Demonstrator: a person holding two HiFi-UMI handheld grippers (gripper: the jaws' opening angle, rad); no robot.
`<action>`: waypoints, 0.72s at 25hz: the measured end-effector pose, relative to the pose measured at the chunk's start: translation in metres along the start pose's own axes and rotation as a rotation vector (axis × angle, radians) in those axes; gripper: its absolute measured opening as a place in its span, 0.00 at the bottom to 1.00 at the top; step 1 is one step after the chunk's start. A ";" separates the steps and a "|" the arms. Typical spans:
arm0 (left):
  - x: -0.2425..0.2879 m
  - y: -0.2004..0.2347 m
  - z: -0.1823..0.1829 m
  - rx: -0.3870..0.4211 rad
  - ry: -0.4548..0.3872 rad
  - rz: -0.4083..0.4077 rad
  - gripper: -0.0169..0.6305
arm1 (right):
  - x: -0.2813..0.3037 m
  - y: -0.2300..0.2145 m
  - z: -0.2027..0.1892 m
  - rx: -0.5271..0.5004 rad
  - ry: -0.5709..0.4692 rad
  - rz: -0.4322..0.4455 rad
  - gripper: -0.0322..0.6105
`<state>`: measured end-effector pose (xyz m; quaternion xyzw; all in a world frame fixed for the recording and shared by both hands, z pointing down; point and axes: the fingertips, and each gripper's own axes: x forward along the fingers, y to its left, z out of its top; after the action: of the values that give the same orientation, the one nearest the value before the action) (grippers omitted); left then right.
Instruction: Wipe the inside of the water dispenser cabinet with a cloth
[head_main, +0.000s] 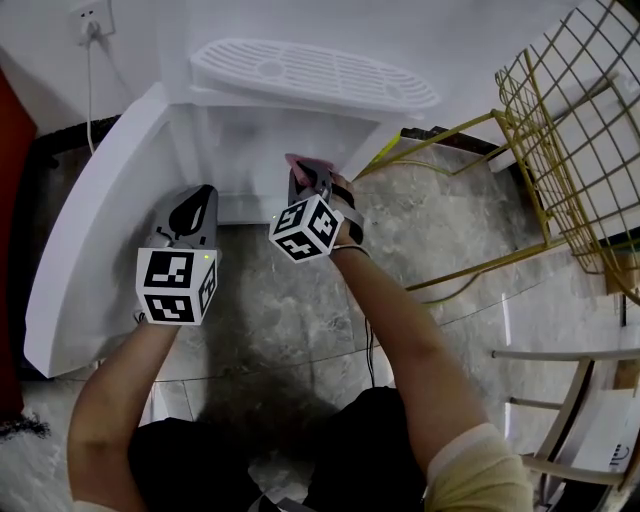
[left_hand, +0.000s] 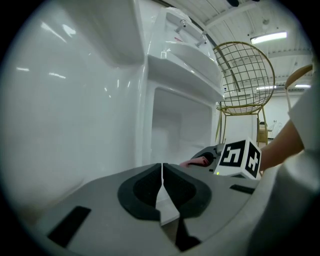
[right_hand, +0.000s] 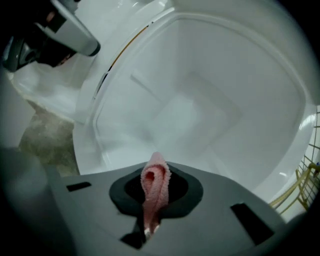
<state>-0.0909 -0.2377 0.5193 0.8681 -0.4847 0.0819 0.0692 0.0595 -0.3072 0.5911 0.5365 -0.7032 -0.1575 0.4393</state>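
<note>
The right hand-held gripper (right_hand: 156, 176) pinches a folded pink cloth (right_hand: 154, 189), which sticks up between its jaws. It points into the open white cabinet (right_hand: 210, 95), with the cloth at the cabinet's mouth, at 12 o'clock in the head view; whether the cloth touches the wall I cannot tell. The left hand-held gripper (left_hand: 162, 186) has its jaws pressed together on nothing. It hangs just beside the right one, at its 9 o'clock, in front of the open door (head_main: 95, 240). The door swings out toward 8 o'clock. A slotted drip tray (head_main: 310, 72) sits above the cabinet at 12 o'clock. A gold wire chair (head_main: 570, 130) stands at 2 o'clock on the grey marbled floor (head_main: 450, 230).
</note>
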 end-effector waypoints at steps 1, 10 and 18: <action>0.000 0.001 -0.001 -0.001 -0.001 0.002 0.03 | -0.001 -0.001 0.009 0.027 -0.035 0.001 0.09; 0.002 0.008 0.004 -0.042 -0.024 0.017 0.03 | 0.003 0.009 0.065 0.231 -0.256 0.101 0.09; 0.001 0.016 0.004 -0.070 -0.036 0.034 0.03 | 0.014 0.030 0.095 0.295 -0.330 0.207 0.09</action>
<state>-0.1041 -0.2473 0.5165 0.8581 -0.5030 0.0504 0.0896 -0.0339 -0.3322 0.5648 0.4870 -0.8320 -0.0929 0.2490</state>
